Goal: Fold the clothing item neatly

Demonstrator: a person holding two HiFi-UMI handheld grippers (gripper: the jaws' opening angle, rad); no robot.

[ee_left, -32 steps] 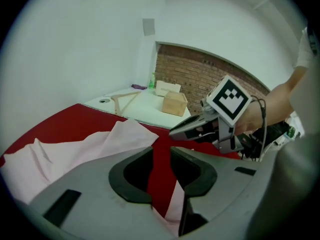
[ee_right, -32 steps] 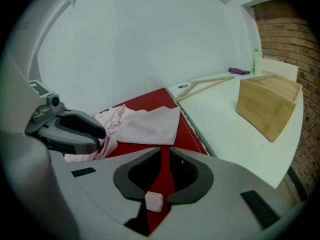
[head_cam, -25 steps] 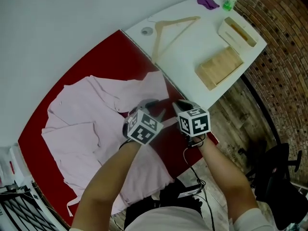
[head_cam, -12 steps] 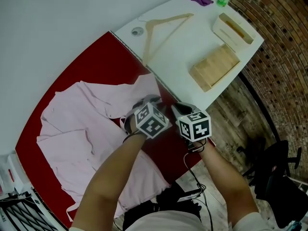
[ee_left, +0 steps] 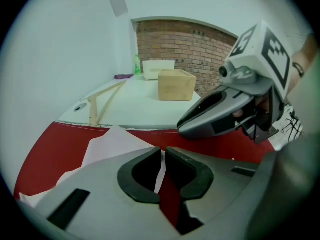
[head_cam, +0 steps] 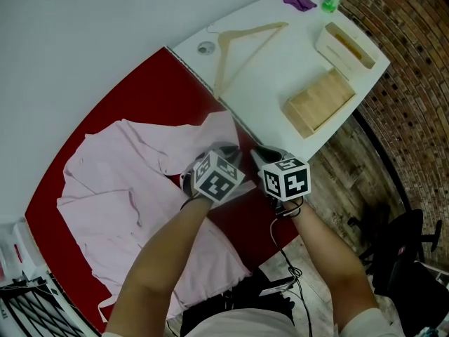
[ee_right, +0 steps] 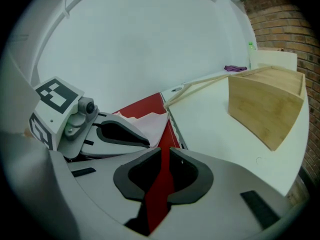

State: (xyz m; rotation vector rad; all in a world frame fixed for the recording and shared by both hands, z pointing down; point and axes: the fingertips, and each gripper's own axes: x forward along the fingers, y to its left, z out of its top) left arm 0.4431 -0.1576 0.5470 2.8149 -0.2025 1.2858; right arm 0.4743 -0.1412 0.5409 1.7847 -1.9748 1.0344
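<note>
- A red tabletop (head_cam: 133, 97) ran along a plain white wall. A white tabletop (head_cam: 280, 76) butted against its right end, and brick wall (head_cam: 414, 83) stood beyond that.
- The pink shirt (head_cam: 119, 202) lay opened out and rumpled on the red surface, with one flap reaching toward the far right corner, close to the seam between the two tabletops.
- The left tongs (ee_left: 163, 154) had just been closing, and a thin pale edge of the shirt showed pinched between them at that right-hand flap.
- The right tongs (ee_right: 165, 156) were pressed together with nothing in them, and only bare red surface showed through the slit. They hung just beside the left tongs (head_cam: 228, 148), on the right, off the cloth.
- From both tongs the bulk of the shirt spread away to the left and near side, its longer run slanting from far right to near left.
- The left hand was therefore the nearer one and already on the fabric. Folding probably meant drawing that flap leftward over the body, while the right tongs (head_cam: 261, 152) still needed an edge of their own.
- A wooden hanger (head_cam: 245, 44) and a wooden box (head_cam: 319, 102) lay well apart on the white tabletop, clear of the work.
</note>
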